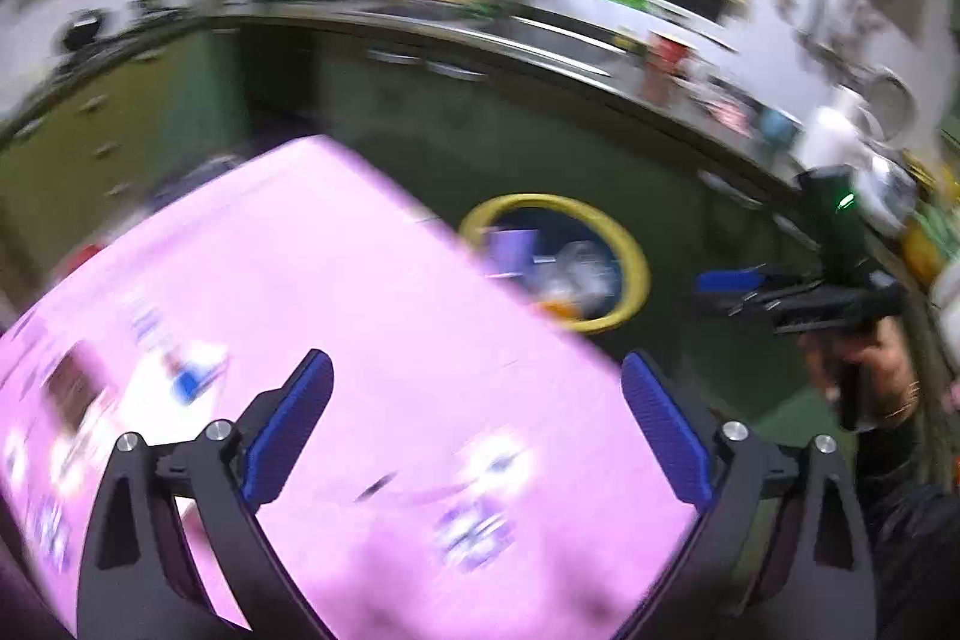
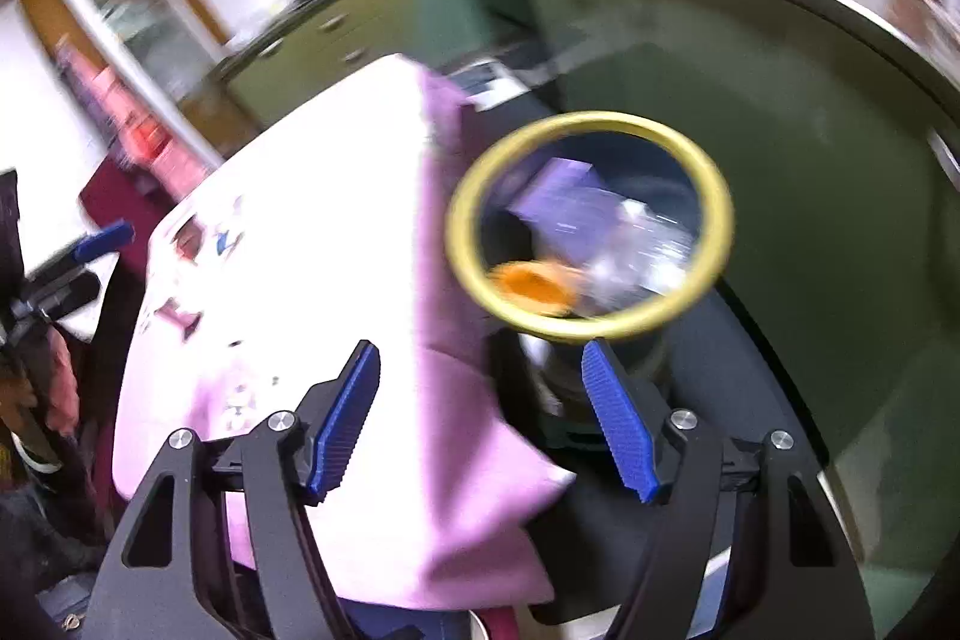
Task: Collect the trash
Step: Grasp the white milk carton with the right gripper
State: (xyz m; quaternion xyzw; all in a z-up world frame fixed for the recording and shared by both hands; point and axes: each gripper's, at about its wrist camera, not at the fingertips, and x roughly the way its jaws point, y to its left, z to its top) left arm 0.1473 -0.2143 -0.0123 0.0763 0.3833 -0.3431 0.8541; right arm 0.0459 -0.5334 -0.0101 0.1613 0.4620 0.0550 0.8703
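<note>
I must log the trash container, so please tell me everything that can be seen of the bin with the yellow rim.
The bin has a round yellow rim around a dark blue inside and stands open, with no lid in view. It sits on the floor before green cabinets, beside a table with a pink cloth. Inside lie a purple carton, clear crumpled plastic and something orange. Neither gripper touches it. Motion blur hides its outer wall.

A home kitchen: green cabinets (image 1: 150,124) under a cluttered countertop (image 1: 540,34).
</note>
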